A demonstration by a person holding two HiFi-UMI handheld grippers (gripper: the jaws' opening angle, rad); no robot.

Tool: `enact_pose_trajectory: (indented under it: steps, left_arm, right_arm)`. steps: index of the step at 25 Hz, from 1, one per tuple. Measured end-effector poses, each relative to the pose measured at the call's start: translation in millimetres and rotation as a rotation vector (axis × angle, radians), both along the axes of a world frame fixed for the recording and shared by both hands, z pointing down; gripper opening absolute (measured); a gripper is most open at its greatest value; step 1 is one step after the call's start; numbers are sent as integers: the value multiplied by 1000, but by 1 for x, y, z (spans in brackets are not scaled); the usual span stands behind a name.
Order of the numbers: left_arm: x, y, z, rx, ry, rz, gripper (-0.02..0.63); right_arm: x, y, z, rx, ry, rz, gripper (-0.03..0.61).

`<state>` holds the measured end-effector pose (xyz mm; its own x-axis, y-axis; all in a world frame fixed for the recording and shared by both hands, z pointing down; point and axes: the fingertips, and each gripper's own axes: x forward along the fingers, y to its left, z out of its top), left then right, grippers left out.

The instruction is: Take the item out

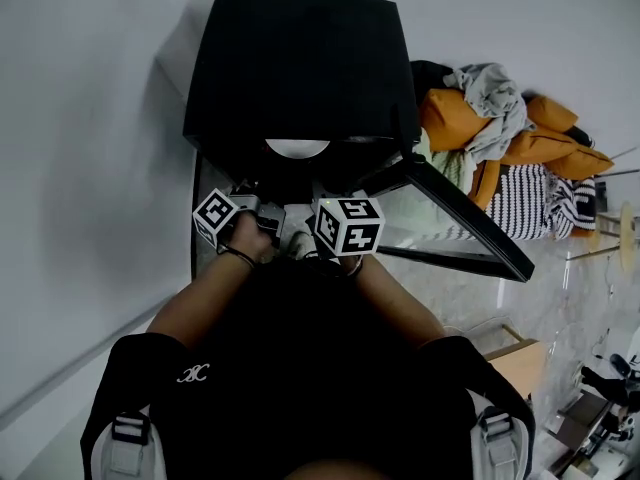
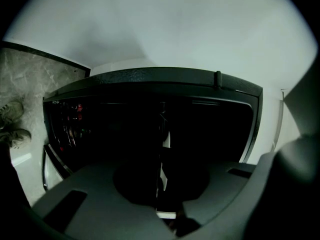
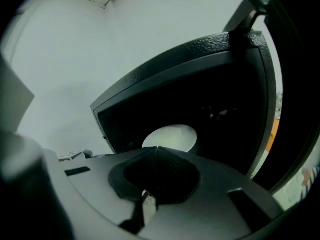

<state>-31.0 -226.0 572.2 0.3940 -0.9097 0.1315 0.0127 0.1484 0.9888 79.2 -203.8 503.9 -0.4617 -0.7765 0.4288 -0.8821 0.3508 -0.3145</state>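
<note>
So, both grippers sit at the mouth of the black oven [image 1: 295, 68], door [image 1: 455, 218] swung open to the right. The item, a white dish [image 3: 172, 136], is inside the cavity, low and toward the front, directly beyond the right gripper [image 3: 157, 151]. That one's jaws are clenched, tips meeting in a point w/ nothing between them. The left gripper [image 2: 161, 149] faces the darker left part of the cavity; its jaws are drawn together to a thin slit, and I see nothing pinched there.

My read: reach-in step, dish not yet touched. To do it well I'd spread the right jaws before going deeper, come in low and level, and take the near rim, one jaw over and one under. I'd keep the left gripper clear of the door frame, or use it to steady the far rim.

Materials: the dish looks smooth, pale, round, prob. glazed or plastic, so slippery; I'd grip the rim firmly and avoid tilting. The oven shell is pebbled matte black w/ rounded corners. The door panel is dark glass, reflective, w/ a hard edge at the hinge side.
</note>
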Motion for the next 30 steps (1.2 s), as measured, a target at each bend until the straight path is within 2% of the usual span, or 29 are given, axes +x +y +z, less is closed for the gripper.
enact_pose_trajectory:
  steps: [3, 5, 7, 11, 12, 14, 15, 19, 22, 25, 30]
  left_arm:
    - [0, 5, 1, -6, 2, 21, 37]
    - [-1, 9, 1, -8, 5, 33, 37]
    - [-2, 13, 1, -11, 7, 43, 37]
    - [-5, 20, -2, -12, 8, 62, 37]
    - [-6, 21, -3, -10, 9, 66, 37]
    - [-6, 22, -3, -8, 11, 72, 37]
    - [-6, 22, -3, -7, 13, 75, 37]
    - [-5, 22, -4, -1, 17, 85, 37]
    - [-5, 21, -4, 5, 12, 94, 38]
    - [-5, 21, -5, 12, -23, 117, 37]
    - [-5, 21, -7, 18, -66, 149, 37]
  right_arm:
    - [1, 1, -1, -20, -41, 46, 8]
    - [3, 0, -2, -53, -128, 91, 8]
    - [8, -1, 3, -133, -273, 158, 9]
    - [21, 1, 18, -358, -674, 352, 9]
    - [23, 2, 20, -393, -750, 388, 9]
    - [26, 2, 22, -418, -836, 422, 29]
    - [27, 1, 22, -416, -850, 425, 67]
    - [24, -1, 22, -421, -872, 434, 93]
    - [26, -4, 28, -440, -906, 490, 97]
    - [28, -3, 35, -466, -936, 549, 105]
    - [24, -5, 39, -495, -942, 557, 110]
